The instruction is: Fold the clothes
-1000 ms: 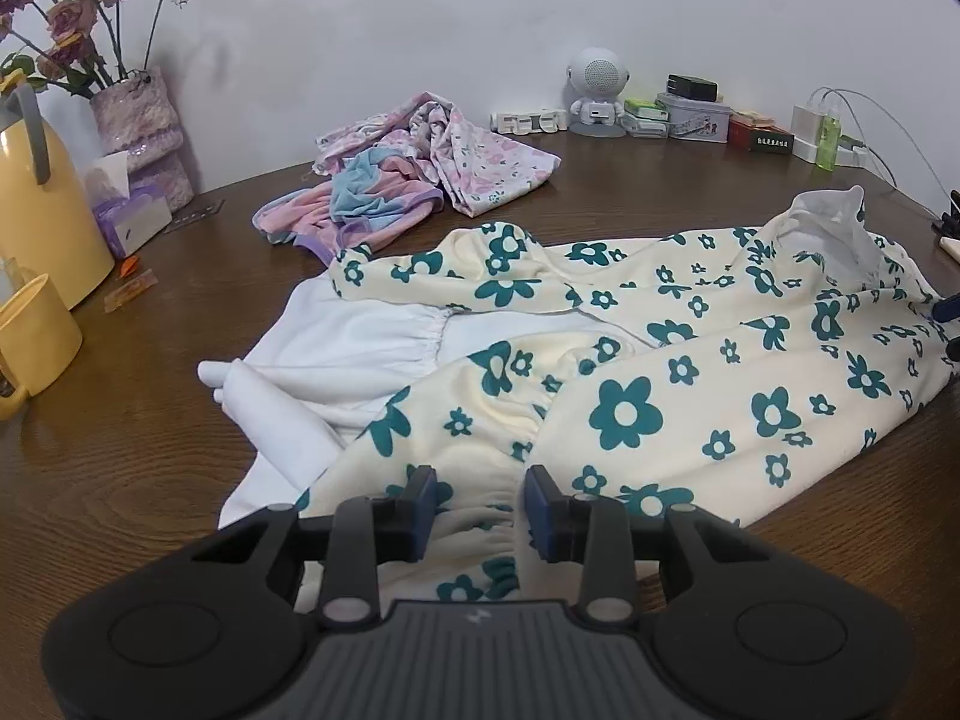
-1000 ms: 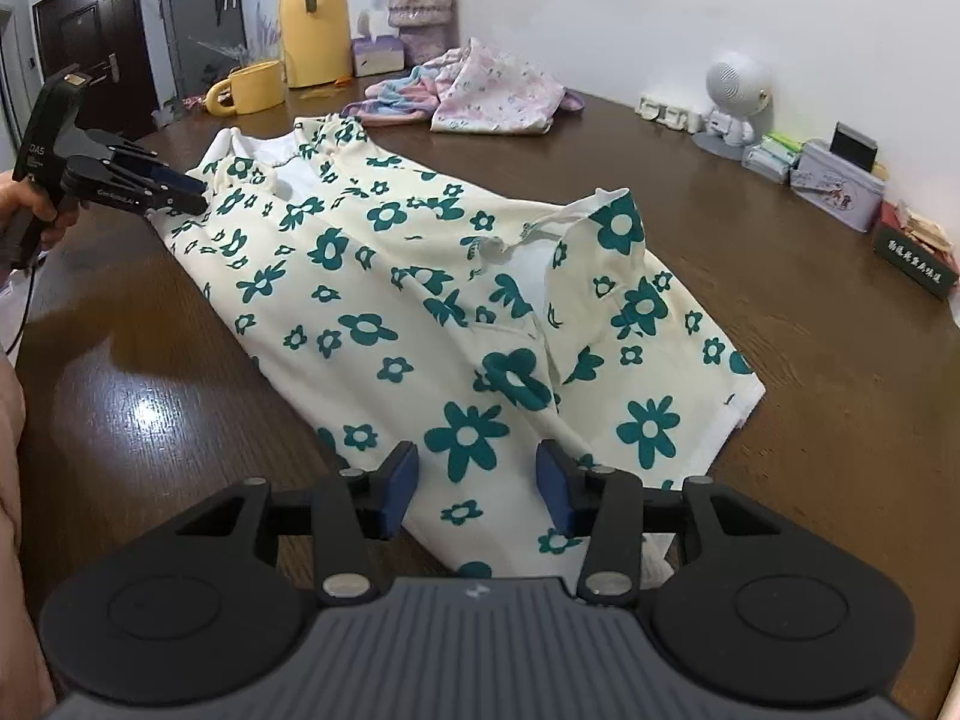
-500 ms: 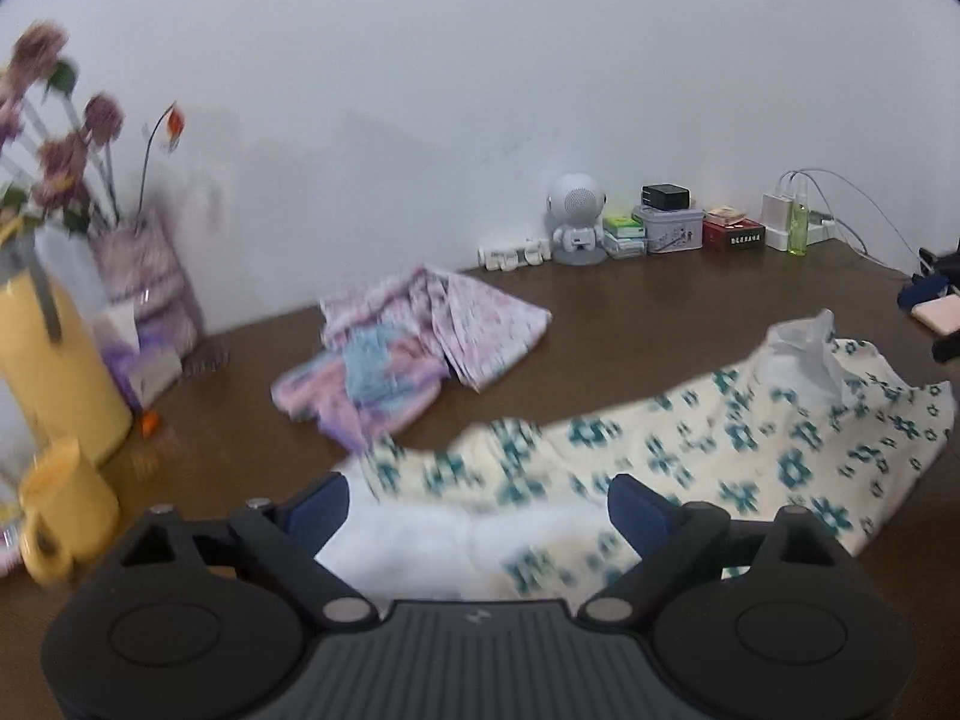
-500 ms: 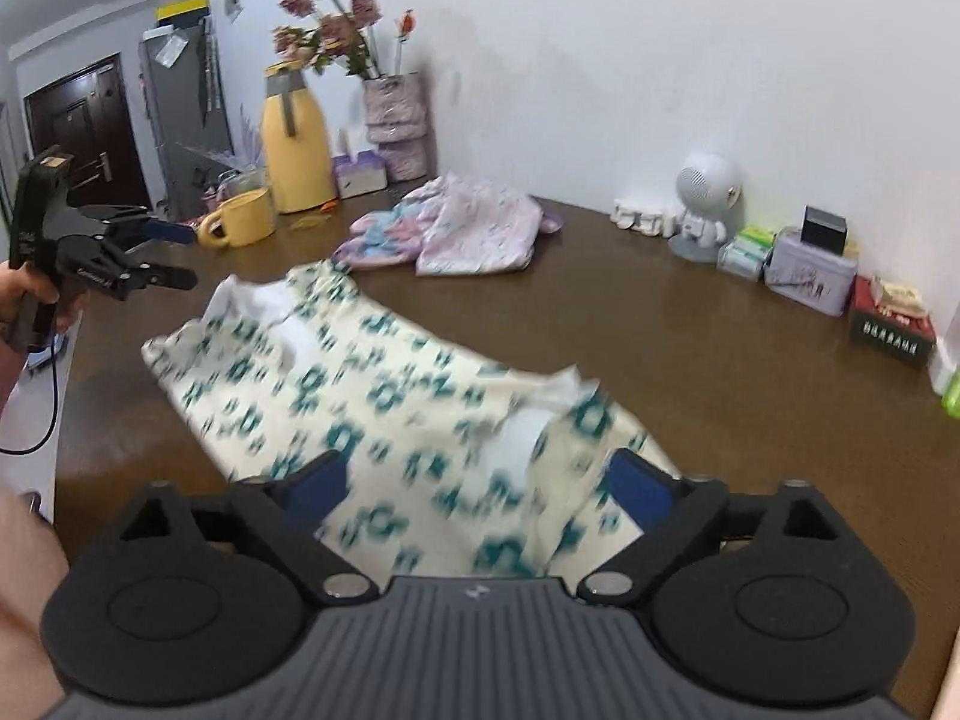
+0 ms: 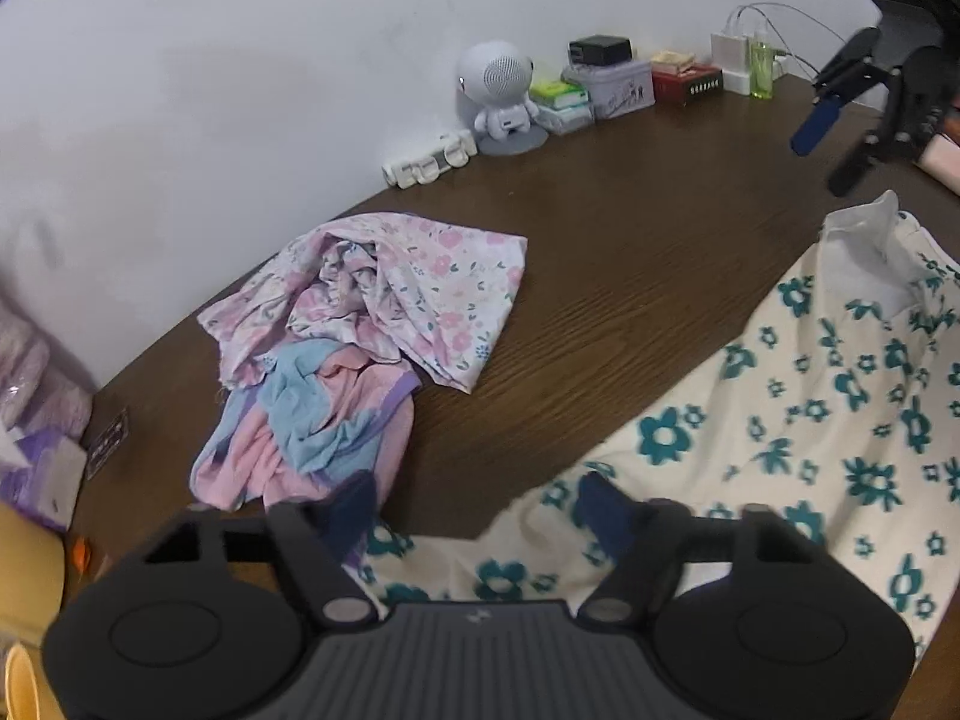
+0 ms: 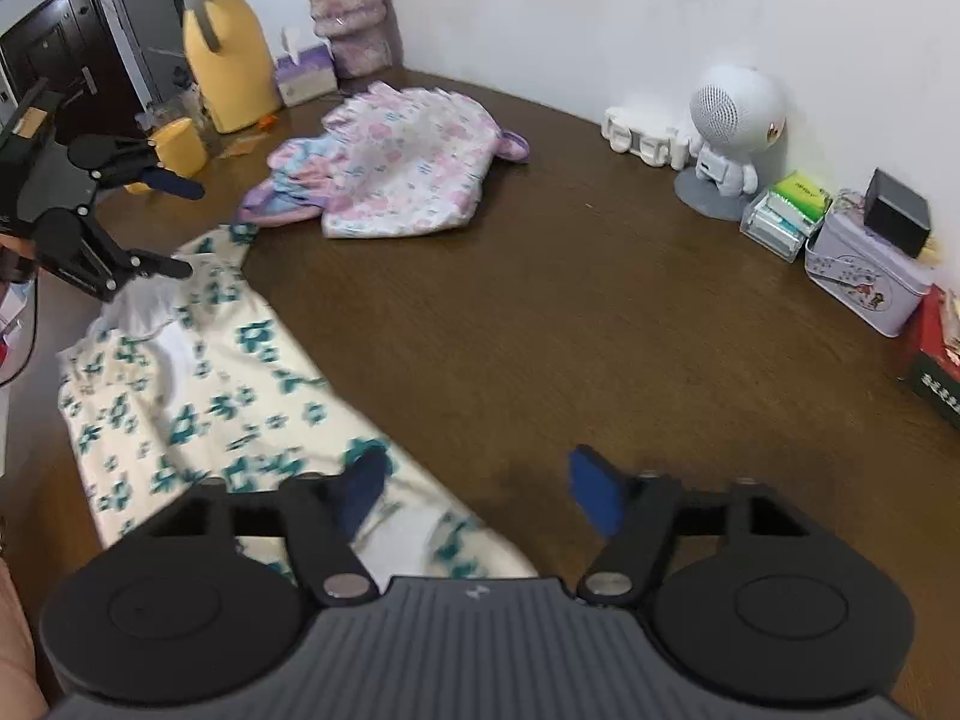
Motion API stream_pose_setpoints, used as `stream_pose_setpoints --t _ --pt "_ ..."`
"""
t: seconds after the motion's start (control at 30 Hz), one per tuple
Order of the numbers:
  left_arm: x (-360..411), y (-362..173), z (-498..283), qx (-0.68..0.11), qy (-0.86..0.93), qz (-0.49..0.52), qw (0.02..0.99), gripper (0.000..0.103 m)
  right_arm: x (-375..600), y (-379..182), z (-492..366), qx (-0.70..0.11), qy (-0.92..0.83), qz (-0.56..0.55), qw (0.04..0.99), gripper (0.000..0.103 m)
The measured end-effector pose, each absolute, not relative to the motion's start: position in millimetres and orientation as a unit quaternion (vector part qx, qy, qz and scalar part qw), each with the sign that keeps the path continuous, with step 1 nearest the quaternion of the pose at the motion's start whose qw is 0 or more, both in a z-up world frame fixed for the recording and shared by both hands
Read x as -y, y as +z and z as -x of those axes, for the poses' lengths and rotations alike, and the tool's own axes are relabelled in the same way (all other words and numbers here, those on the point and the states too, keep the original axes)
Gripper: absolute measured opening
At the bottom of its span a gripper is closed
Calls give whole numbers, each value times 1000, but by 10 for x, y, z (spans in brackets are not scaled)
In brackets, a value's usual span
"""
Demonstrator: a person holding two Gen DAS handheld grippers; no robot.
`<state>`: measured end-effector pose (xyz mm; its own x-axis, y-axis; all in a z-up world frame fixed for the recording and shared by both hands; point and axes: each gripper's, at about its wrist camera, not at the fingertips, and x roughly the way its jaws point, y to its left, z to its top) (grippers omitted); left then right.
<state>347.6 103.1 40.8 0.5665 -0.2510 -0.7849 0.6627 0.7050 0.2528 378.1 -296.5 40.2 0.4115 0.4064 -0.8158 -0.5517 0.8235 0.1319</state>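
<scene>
Your left gripper (image 5: 474,504) hangs with its jaws spread wide over one end of the cream garment with teal flowers (image 5: 828,420), gripping nothing. Your right gripper (image 6: 477,483) is equally wide apart at the other end, its left finger above the fabric and its right finger above bare wood. The garment lies stretched across the brown wooden table (image 6: 540,312), nearer to you than the white robot-shaped speaker (image 6: 729,132) that stands against the wall. A heap of pink floral and pastel clothes (image 5: 360,336) sits on the table left of the speaker, apart from the flowered garment. Right of the speaker stand a stack of small boxes (image 6: 786,210) and a pale tin (image 6: 864,276). Far left of the speaker, a yellow jug (image 6: 225,60) and a tissue box (image 6: 306,72) stand near the wall.
</scene>
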Motion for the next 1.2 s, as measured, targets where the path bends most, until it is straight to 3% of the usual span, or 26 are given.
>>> stream_pose_setpoints --t 0.1,0.2,0.57,0.73,1.2 --pt "-1039 295 -3572 -374 -315 -294 821 50 2985 222 -3958 -482 308 74 817 46" --pt "-1037 207 -3670 -386 -333 -308 803 50 2938 79 -4010 -493 335 75 799 42" --pt "-1282 69 -3843 -437 -351 -249 790 51 2765 -105 -3897 -508 382 95 766 21" --pt "-1489 31 -3846 -460 -336 -203 796 51 2735 -101 -3782 -500 380 124 768 17" --pt "-1795 255 -3935 -433 -263 -42 861 57 2628 -98 -3592 -484 359 185 776 17"
